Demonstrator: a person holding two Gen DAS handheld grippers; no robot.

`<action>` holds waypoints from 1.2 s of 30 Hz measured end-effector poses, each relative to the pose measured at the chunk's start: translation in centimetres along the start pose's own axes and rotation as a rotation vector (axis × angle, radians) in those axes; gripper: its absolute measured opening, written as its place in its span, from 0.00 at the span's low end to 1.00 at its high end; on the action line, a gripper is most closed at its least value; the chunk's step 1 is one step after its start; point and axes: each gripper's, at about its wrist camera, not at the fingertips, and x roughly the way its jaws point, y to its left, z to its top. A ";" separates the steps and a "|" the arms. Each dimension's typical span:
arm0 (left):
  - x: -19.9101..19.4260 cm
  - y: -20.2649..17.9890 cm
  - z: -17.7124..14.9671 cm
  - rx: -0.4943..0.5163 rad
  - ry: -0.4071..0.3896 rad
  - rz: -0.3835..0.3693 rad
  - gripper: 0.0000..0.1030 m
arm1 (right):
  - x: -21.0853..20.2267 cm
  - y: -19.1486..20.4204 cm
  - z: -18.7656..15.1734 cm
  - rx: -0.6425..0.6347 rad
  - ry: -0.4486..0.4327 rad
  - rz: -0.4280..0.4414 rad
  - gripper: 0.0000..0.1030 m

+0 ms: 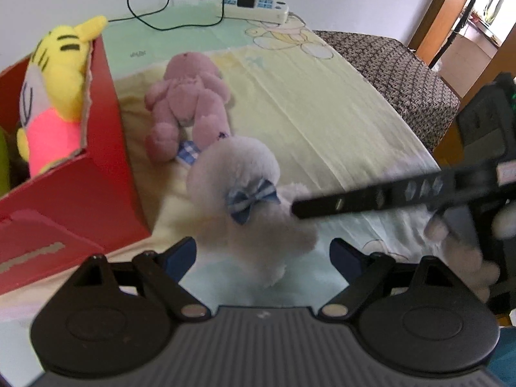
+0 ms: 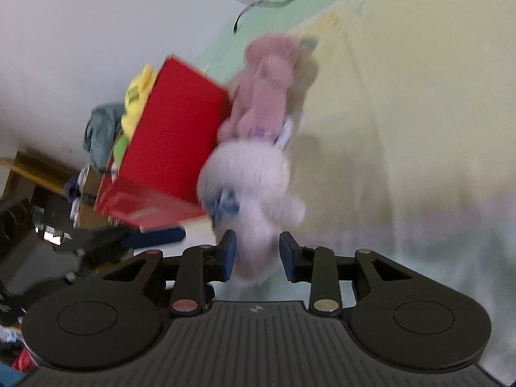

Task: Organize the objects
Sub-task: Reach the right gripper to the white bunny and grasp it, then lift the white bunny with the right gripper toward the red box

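Right claw [image 2: 257, 253] sits low over the bed with its two blue pads either side of the white plush dog's [image 2: 250, 180] lower body. The pads are drawn in fairly narrow, but this view is smeared, so I cannot tell whether they are already pinching the fur or are just short of it. My left claw [image 1: 262, 256] is spread wide and holds nothing; the same dog [image 1: 248, 193], with its blue bow, lies just in front of it on the yellow sheet [image 1: 322, 103].

Judging how far along I am: the red box [image 1: 106, 148] at the left edge of the bed already has a yellow tiger toy [image 1: 54, 90] standing in it, with something green beside it that I cannot make out, so part of the tidying looks done. Two soft toys are left outside. The white dog is the one in hand, close beside the box's near corner. The pink bear [image 1: 190, 103] lies on the sheet beyond it, touching the dog and just beside the box wall. A power strip [image 1: 258, 8] and its cable lie at the far end of the bed.
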 end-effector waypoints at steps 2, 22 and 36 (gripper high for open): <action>0.4 0.1 0.1 -0.015 0.005 -0.004 0.88 | -0.4 -0.5 0.9 0.024 -0.030 0.008 0.40; 3.7 1.1 0.9 -0.108 0.072 0.011 0.73 | 4.2 -0.6 2.0 0.102 0.048 0.166 0.41; 0.8 -1.8 0.4 0.120 -0.005 -0.037 0.72 | -1.0 1.9 -1.2 0.102 -0.053 0.145 0.39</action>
